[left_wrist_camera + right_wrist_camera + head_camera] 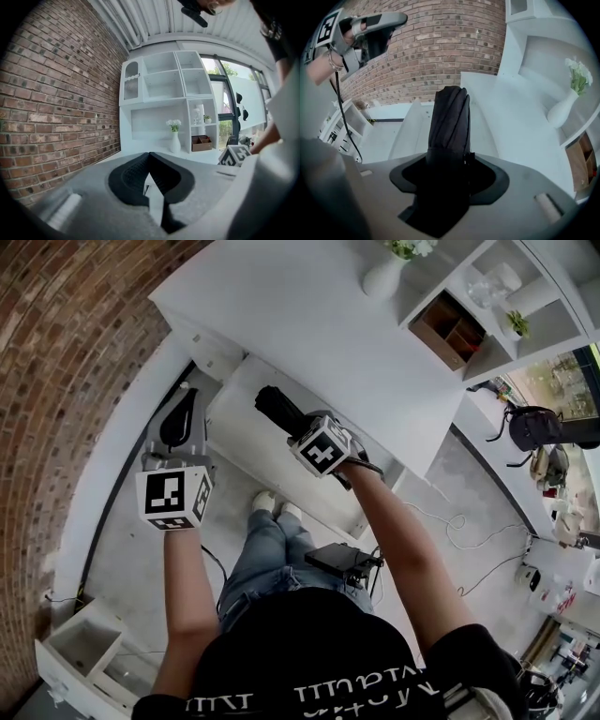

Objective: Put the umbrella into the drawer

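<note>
A black folded umbrella (277,409) sticks out of my right gripper (298,427), which is shut on it. It hangs over the open white drawer (234,460) pulled out from under the counter. In the right gripper view the umbrella (450,122) runs straight out from between the jaws of the right gripper (450,164), tip toward the drawer (410,133) below. My left gripper (180,423) is to the left of the drawer, beside the brick wall, and holds nothing. In its own view the left gripper (150,157) has its pads touching at the tips. It also shows at the top left of the right gripper view (375,28).
A white counter (309,315) carries a vase of flowers (384,277). Shelves behind it hold a brown box (450,329). The brick wall (75,352) runs along the left. A small white drawer unit (84,643) stands at bottom left. A black box with cables (342,561) hangs at the person's right hip.
</note>
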`<move>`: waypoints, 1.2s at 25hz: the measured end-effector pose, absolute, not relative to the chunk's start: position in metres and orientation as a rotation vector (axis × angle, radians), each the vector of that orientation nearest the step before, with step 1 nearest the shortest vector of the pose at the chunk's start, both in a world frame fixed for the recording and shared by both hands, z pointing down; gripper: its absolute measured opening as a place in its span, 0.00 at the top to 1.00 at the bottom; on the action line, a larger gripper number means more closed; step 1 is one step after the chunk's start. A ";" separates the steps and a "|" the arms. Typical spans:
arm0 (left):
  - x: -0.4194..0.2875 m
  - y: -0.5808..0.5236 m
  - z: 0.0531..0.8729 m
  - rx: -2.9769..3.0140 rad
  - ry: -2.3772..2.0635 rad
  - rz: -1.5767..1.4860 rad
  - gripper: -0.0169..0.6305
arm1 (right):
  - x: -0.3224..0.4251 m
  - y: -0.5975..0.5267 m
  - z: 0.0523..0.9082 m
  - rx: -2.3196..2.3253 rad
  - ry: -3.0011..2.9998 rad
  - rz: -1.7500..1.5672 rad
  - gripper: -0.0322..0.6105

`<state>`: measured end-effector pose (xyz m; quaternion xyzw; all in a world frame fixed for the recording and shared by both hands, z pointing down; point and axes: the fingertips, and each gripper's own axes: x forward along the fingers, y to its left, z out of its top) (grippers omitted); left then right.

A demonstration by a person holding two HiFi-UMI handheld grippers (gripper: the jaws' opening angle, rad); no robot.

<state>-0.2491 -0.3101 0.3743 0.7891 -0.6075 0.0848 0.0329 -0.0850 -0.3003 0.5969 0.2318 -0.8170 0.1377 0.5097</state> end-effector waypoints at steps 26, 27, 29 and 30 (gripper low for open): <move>-0.244 -0.340 0.400 2.461 -1.763 0.346 0.98 | -0.085 -0.295 0.710 0.427 -1.822 0.426 0.54; -0.245 -0.341 0.401 2.461 -1.760 0.351 0.98 | -0.085 -0.295 0.712 0.425 -1.820 0.427 0.54; -0.246 -0.342 0.404 2.462 -1.752 0.359 0.98 | -0.086 -0.295 0.718 0.419 -1.811 0.428 0.54; -0.247 -0.342 0.406 2.461 -1.749 0.363 0.98 | -0.087 -0.295 0.720 0.417 -1.806 0.429 0.54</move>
